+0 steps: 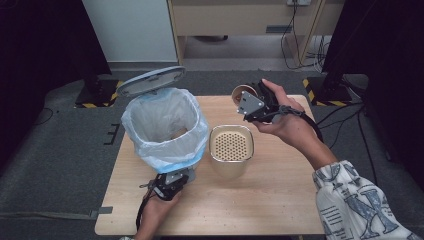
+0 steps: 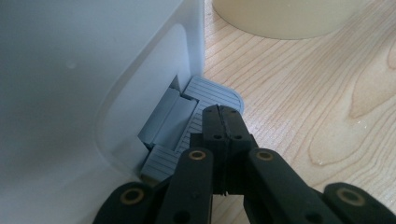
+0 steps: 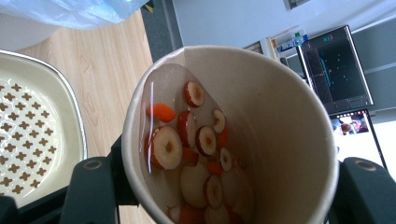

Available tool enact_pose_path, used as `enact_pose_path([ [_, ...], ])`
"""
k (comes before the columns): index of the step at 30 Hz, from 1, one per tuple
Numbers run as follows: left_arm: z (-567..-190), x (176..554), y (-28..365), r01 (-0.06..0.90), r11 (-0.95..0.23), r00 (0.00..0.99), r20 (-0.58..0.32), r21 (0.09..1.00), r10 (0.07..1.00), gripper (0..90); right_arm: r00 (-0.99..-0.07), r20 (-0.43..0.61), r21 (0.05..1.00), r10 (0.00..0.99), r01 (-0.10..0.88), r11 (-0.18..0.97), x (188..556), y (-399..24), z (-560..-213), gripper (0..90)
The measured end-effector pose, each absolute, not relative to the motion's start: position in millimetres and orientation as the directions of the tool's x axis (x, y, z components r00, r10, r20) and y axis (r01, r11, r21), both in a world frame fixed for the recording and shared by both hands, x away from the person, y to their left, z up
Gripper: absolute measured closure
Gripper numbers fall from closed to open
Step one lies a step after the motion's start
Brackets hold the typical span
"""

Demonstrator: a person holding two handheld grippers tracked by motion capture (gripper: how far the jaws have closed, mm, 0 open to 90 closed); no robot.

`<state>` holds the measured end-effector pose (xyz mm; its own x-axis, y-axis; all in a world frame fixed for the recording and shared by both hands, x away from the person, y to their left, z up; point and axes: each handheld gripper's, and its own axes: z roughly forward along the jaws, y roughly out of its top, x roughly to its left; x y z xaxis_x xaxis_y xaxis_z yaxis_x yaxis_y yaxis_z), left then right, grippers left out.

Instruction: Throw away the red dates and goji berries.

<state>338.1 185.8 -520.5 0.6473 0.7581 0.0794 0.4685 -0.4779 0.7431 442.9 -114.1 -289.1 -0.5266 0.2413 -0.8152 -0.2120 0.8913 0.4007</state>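
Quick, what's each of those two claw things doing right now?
Left gripper: closed, empty, pressing on the bin's pedal.
Right gripper: closed around a paper cup of sliced fruit in liquid.

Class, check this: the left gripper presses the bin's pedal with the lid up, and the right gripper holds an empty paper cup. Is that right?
Not quite. The paper cup in the right gripper holds liquid with sliced fruit pieces, as the right gripper view shows. The left gripper is on the pedal, lid up.
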Motion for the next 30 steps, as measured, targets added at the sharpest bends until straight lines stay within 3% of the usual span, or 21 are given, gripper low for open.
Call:
enact_pose_path([
  [17,-520.7,338.2,185.7,0.471,-0.471,0.646,0.071,0.746,0.76,89.3,-0.476,-0.867,0.29,0.149,-0.239,0.927,439.2,-111.3,-288.4,34.8],
  [30,-520.8,338.2,185.8,0.472,-0.469,0.646,0.069,0.746,0.76,89.3,-0.481,-0.859,0.318,0.175,-0.234,0.919,441.7,-113.1,-289.0,34.8],
])
